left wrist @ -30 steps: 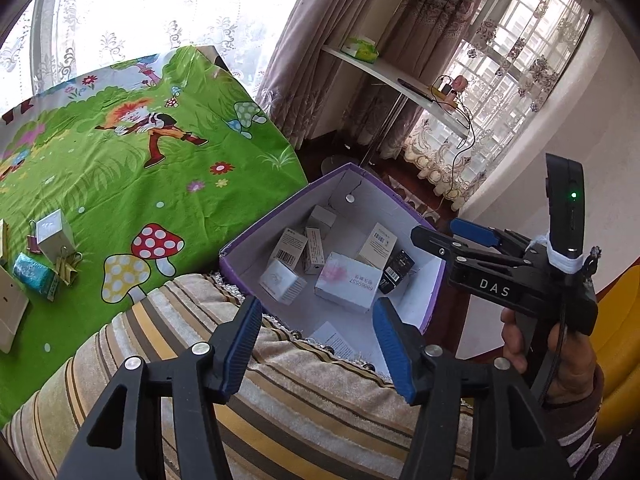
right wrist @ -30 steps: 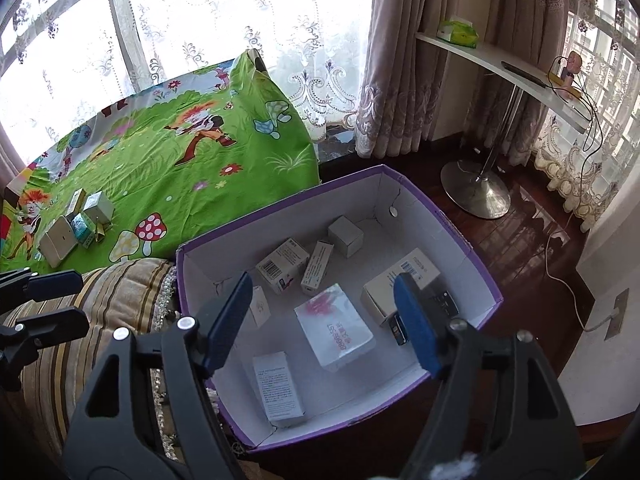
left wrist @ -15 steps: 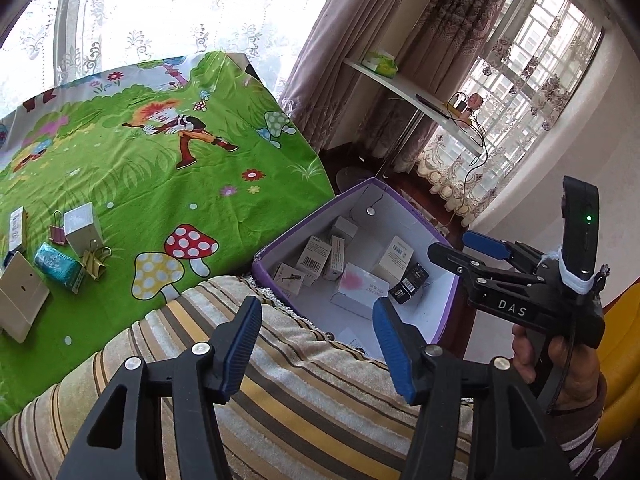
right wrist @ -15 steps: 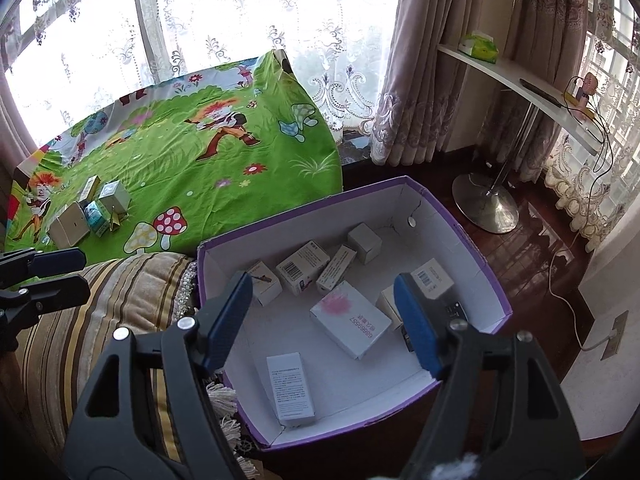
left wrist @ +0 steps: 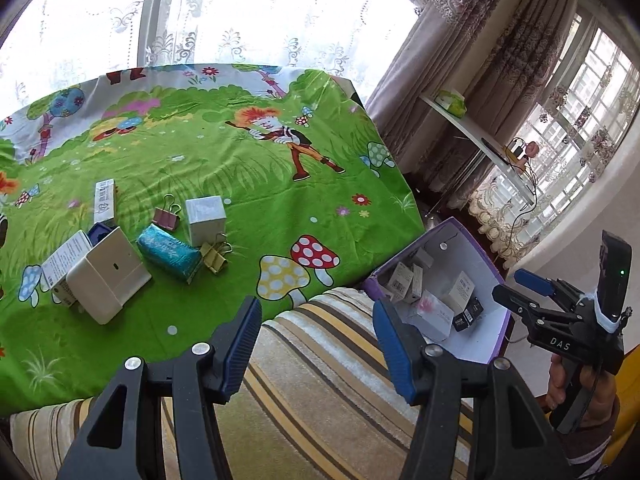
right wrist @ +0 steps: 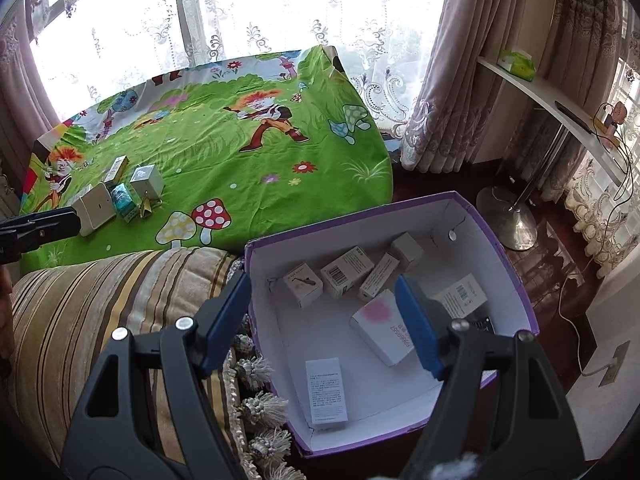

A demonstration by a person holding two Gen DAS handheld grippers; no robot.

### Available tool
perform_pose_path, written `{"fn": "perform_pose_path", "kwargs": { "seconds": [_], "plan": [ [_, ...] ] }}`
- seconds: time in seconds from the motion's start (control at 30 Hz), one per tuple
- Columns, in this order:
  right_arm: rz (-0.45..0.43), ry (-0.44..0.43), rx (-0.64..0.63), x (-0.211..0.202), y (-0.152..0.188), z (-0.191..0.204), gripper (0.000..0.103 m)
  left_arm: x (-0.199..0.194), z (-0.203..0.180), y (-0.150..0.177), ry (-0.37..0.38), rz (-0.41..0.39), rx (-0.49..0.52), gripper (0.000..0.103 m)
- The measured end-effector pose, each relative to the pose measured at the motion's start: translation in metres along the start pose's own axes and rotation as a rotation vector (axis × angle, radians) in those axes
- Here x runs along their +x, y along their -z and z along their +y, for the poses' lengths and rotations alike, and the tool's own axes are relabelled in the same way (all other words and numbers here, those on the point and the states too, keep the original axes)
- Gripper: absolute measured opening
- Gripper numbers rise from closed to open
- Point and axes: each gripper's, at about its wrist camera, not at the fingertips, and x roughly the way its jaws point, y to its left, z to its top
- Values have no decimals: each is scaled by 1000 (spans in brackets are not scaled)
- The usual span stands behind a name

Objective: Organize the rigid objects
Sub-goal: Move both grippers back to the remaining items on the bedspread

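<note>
1. Remaining to be sorted, a cluster of small things lies on the green cloth (left wrist: 248,184) of the bench: a white cube box (left wrist: 205,220), a teal packet (left wrist: 170,251), a flat white box (left wrist: 107,274) and two binder clips (left wrist: 166,216).
2. Both the left claw (left wrist: 316,350) and the right claw (right wrist: 320,326) are held apart and empty.
3. Several cartons are already seen in the purple box (right wrist: 516,280).
4. The cube box is judged light, stiff and crushable; a hold across two flat opposite sides is advised.
</note>
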Motion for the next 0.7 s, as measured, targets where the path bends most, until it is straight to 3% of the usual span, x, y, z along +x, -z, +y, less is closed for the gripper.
{"fn": "perform_pose_path", "kwargs": {
  "seconds": [0.43,0.7],
  "plan": [
    [3,-69,-101,7,-14,49,77,-14,102,10,-174,2,-320,59],
    [2,-119,-180,13,-27,82,77,-4,147,9,-219,43,-497,59]
  ]
}}
